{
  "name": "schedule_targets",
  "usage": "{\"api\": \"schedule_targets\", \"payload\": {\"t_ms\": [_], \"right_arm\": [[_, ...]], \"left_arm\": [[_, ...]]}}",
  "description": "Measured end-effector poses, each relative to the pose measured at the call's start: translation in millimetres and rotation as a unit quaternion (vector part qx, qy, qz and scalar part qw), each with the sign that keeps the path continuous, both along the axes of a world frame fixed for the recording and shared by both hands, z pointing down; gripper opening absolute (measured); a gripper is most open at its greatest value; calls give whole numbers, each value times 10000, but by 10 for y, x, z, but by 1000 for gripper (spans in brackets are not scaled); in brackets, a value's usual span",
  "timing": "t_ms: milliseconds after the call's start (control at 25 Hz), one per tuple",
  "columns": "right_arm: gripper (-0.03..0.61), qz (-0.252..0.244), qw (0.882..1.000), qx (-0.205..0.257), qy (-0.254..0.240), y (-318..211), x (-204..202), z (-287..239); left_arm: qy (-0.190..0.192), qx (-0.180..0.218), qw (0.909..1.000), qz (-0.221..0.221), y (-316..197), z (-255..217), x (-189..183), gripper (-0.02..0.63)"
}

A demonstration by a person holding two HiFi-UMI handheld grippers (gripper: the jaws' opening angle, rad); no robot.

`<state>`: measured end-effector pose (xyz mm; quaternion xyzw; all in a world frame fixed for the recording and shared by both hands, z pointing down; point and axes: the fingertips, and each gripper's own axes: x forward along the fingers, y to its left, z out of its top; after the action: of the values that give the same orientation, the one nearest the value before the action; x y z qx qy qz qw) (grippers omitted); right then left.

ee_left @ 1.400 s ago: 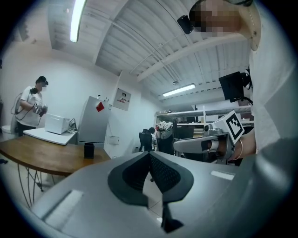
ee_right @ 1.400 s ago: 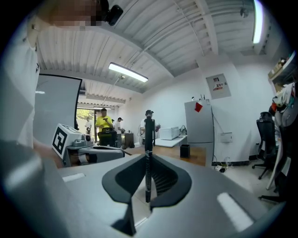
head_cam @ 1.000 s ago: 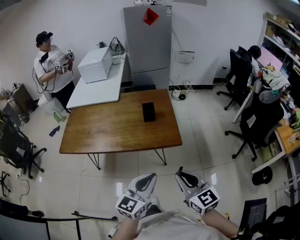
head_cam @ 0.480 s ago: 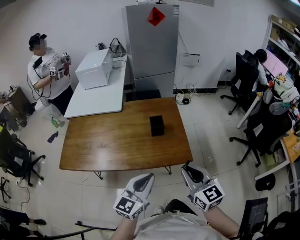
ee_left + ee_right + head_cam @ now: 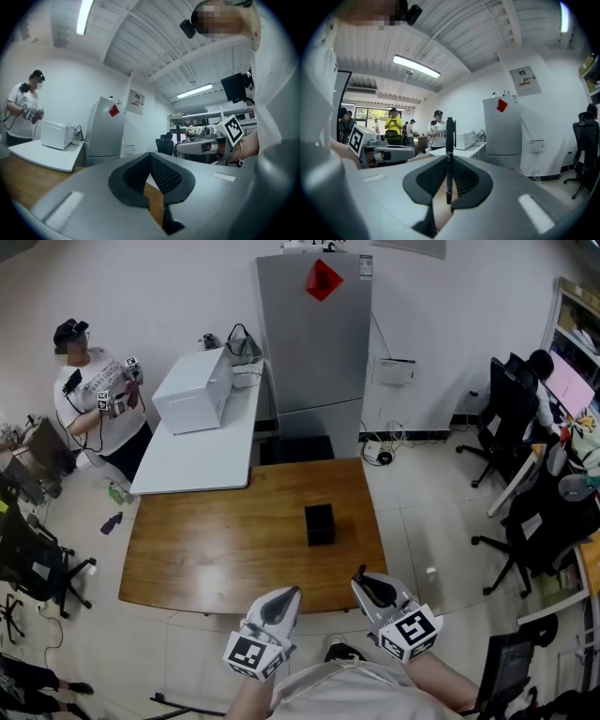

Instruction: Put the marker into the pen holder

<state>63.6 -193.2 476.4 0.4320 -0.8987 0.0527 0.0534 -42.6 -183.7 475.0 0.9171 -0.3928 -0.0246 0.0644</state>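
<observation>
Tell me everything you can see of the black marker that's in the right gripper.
The slim black marker looks like smooth plastic: a thin, straight barrel with a pocket clip near its top end. It stands upright, clamped between the dark pads of the right gripper. Its upper part rises clear above the jaws and its lower end shows just below the pads. Nothing else touches it. It is held in the air, not yet in the black square pen holder on the table.

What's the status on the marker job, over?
Right tongs shut on the marker, held upright. Left tongs shut, empty. Pen holder on the wooden table ahead, not yet reached. Nothing seen in the way.
</observation>
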Motion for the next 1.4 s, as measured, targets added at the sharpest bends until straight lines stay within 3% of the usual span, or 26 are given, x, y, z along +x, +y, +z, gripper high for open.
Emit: {"api": "schedule_targets", "payload": {"t_ms": [360, 640, 840, 1080, 1400], "right_arm": [[35, -422, 9989, -163, -76, -665, -2, 47], [35, -333, 9994, -103, -87, -1044, -68, 19], [35, -127, 9995, 286, -108, -1452, -102, -35], [35, 89, 9997, 225, 90, -2071, -87, 338], [35, -57, 9997, -97, 237, -2525, -272, 847]], "left_arm": [[28, -109, 9997, -226, -659, 4, 158, 17], [21, -106, 9998, -148, -1001, -40, 108, 17], [13, -205, 9998, -31, -1178, 57, 11, 17], [-14, -350, 9994, 71, -1423, 203, -57, 17], [75, -375, 9992, 80, -1738, 171, -154, 16]]}}
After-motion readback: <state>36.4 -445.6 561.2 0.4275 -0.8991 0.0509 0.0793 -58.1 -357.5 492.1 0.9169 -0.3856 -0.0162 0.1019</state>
